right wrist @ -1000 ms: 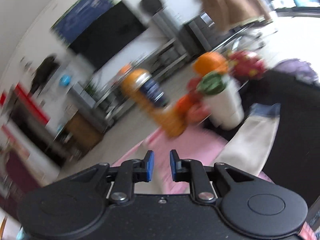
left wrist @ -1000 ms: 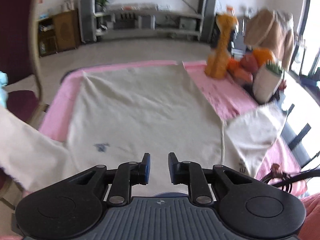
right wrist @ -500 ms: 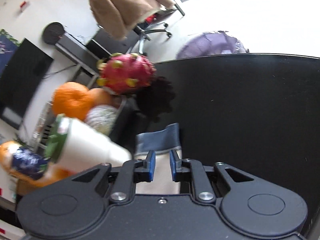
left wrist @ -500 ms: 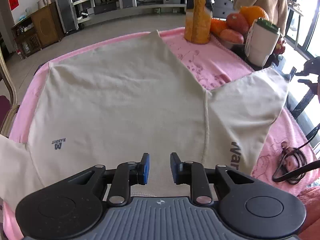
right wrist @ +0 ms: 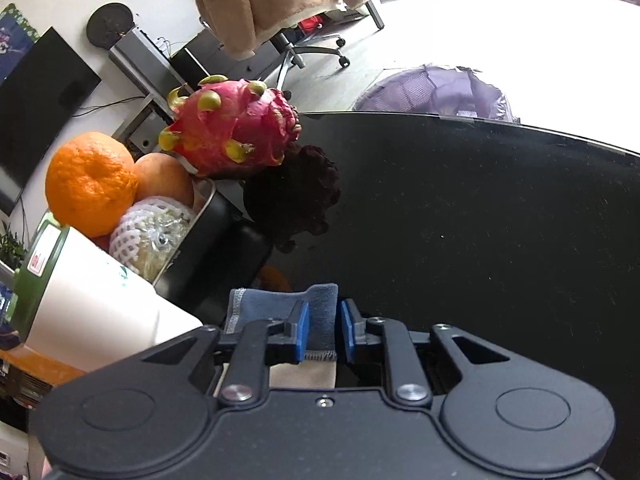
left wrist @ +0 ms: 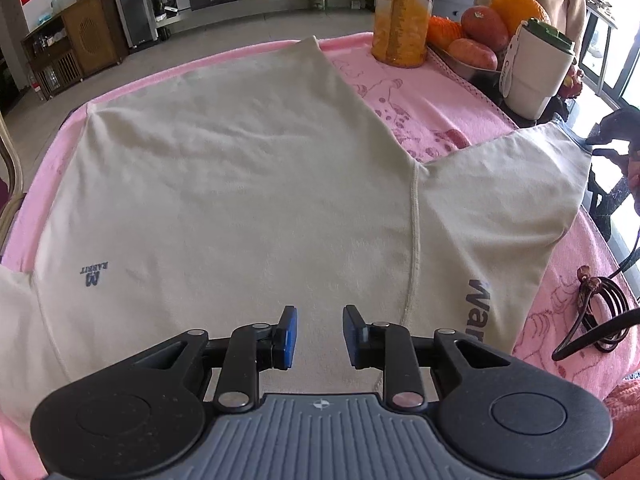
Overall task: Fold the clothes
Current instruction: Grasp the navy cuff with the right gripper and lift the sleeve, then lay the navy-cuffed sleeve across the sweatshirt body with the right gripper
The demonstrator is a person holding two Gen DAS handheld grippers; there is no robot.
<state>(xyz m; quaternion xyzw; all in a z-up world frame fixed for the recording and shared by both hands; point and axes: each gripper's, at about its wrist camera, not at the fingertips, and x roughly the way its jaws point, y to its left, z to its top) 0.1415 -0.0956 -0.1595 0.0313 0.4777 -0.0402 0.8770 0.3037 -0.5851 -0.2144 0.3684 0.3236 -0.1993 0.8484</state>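
Left wrist view: our cream T-shirt [left wrist: 224, 184] lies spread flat on the pink cloth [left wrist: 420, 92], sleeve out right, left gripper [left wrist: 316, 334] hovering over the collar end, fingers apart and empty. Our right gripper [right wrist: 323, 334] straddles the blue sleeve cuff [right wrist: 280, 308], jaws not yet pinched, probably positioned to fold the sleeve inward.

Cream shirt [left wrist: 240, 184] on pink cloth [left wrist: 424, 92]

Pink dragon fruit [right wrist: 236, 128] lies on metal fruit tray [right wrist: 202, 216] w/ round orange [right wrist: 90, 182]; white cup w/ green lid [left wrist: 536, 68] stands beside.
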